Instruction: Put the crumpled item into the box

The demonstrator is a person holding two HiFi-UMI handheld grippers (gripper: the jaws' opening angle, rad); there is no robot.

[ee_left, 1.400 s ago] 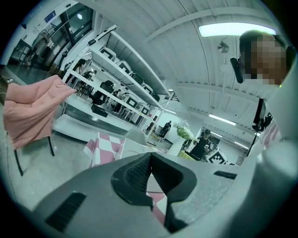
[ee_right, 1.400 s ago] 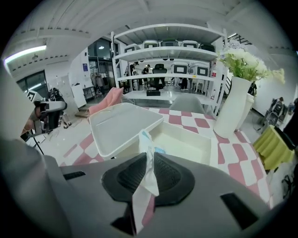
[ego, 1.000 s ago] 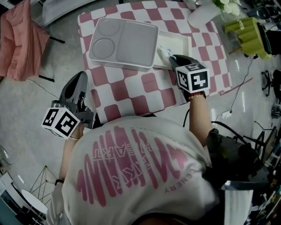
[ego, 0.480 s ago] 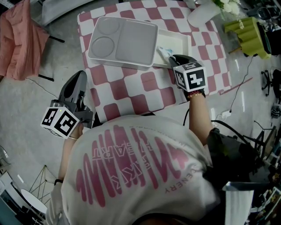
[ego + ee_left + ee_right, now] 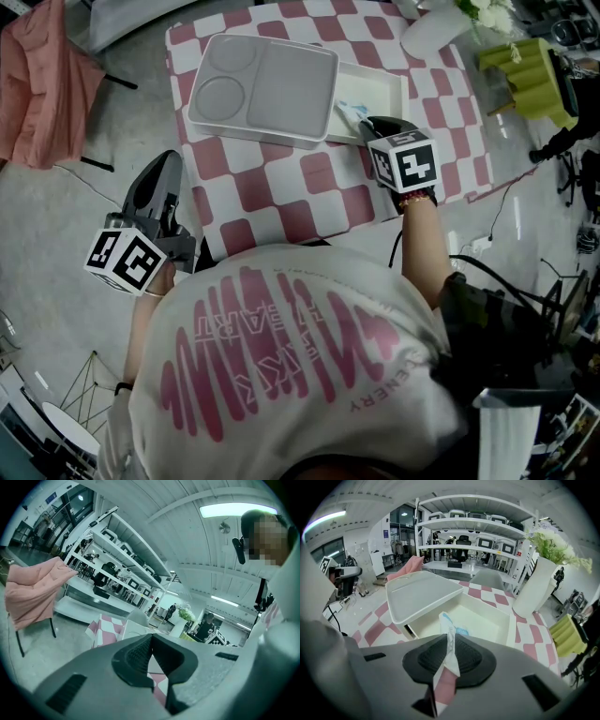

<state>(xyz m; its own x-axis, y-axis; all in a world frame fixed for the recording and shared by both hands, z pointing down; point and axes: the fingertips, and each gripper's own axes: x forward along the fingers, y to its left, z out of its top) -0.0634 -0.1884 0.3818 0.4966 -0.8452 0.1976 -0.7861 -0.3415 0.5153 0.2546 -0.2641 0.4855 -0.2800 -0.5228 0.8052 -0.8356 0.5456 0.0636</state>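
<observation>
Right gripper view shows the right claw (image 5: 450, 644) clamped on the crumpled item (image 5: 448, 626), a thin white-and-blue wad held over the near edge of the open box (image 5: 492, 620), probably so it can drop straight in. The lid (image 5: 419, 592) lies shifted aside, baring the opening. The left claw (image 5: 151, 638), closed and empty, hangs beside the table (image 5: 281, 187).

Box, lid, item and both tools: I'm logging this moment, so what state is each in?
Box: open.
Lid: off, slid aside, overlapping the box's left edge.
Crumpled item: pinched between the right tool's jaws, not yet in the box.
Right tool: shut on the crumpled item.
Left tool: shut, empty, held beside the table.
</observation>
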